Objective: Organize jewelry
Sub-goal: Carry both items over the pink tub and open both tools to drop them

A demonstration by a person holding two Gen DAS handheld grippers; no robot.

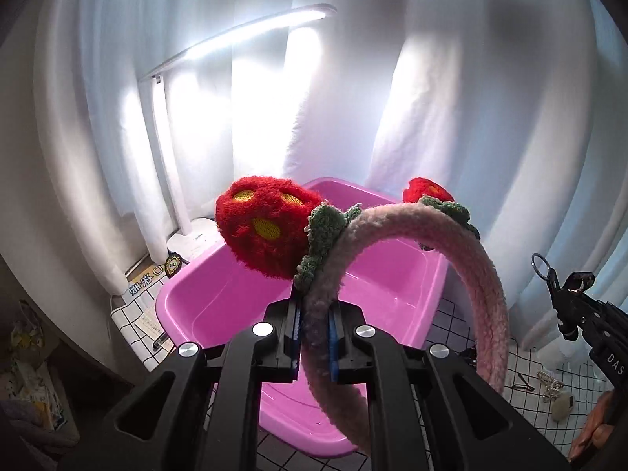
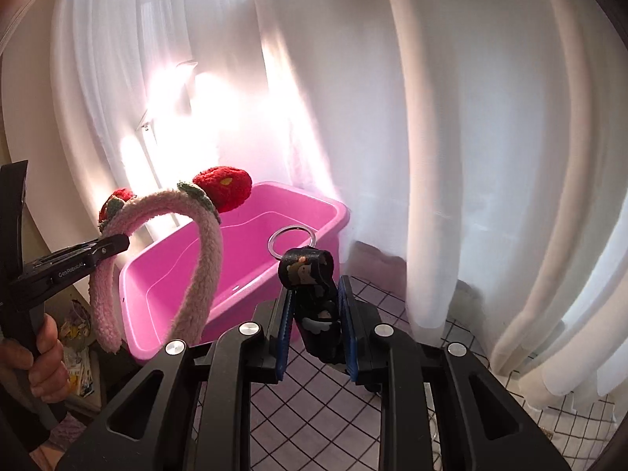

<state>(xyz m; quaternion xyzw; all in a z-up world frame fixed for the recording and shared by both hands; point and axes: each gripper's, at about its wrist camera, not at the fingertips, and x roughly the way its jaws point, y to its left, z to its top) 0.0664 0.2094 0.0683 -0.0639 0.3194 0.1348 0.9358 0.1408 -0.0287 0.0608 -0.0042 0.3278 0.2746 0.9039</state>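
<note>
Fingers of my left gripper (image 1: 314,333) are clamping the fuzzy pink headband (image 1: 486,274), right gripper (image 2: 316,329) is pinching a black keychain (image 2: 310,274), pink tub (image 2: 157,274) lying just ahead of both.

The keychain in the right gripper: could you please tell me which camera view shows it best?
The right wrist view shows it best: the black keychain sits close up between the right gripper fingers, its cartoon print and metal ring clear against the pink bin. The left wrist view shows it only small, dark and side-on at the right edge.
</note>
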